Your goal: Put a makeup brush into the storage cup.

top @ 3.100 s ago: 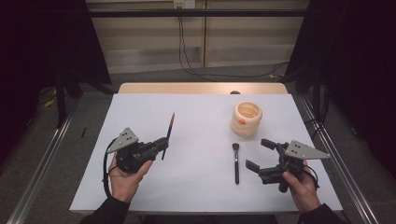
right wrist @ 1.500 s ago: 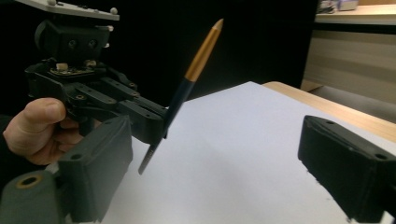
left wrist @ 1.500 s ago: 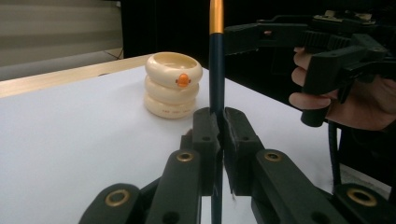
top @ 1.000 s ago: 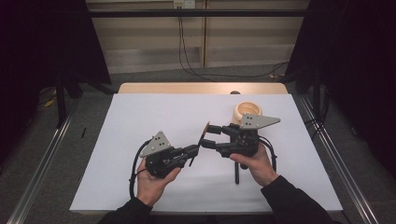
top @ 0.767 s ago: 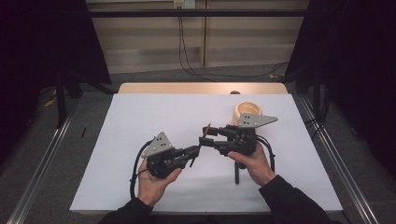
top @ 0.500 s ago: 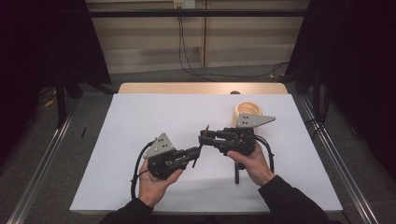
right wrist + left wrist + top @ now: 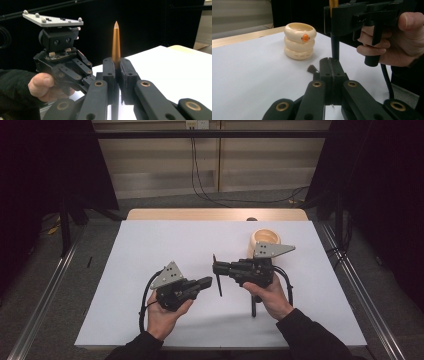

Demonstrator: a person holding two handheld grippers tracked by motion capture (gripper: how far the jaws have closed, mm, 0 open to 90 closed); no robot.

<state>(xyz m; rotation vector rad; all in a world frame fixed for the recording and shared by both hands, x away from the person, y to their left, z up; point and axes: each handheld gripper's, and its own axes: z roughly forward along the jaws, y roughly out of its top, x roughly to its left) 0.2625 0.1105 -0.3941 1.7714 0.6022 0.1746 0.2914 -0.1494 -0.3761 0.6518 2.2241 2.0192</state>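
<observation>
Fingers [image 7: 111, 65] of the right gripper [image 7: 218, 268] clamp an unmarked brush [image 7: 115, 42]; holder [image 7: 299, 41] print unreadable.

A cream ringed pot [image 7: 265, 241] with an orange dot stands upright at the far right of the white surface [image 7: 150, 245]. A second brush [image 7: 253, 306] lies flat nearer the front edge.

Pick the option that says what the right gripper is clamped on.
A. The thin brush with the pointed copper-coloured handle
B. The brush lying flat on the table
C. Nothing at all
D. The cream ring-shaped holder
A: in the right gripper view the right gripper has its fingers closed on the thin brush, whose pointed handle stands up between them; the cream holder stands apart on the table.
</observation>
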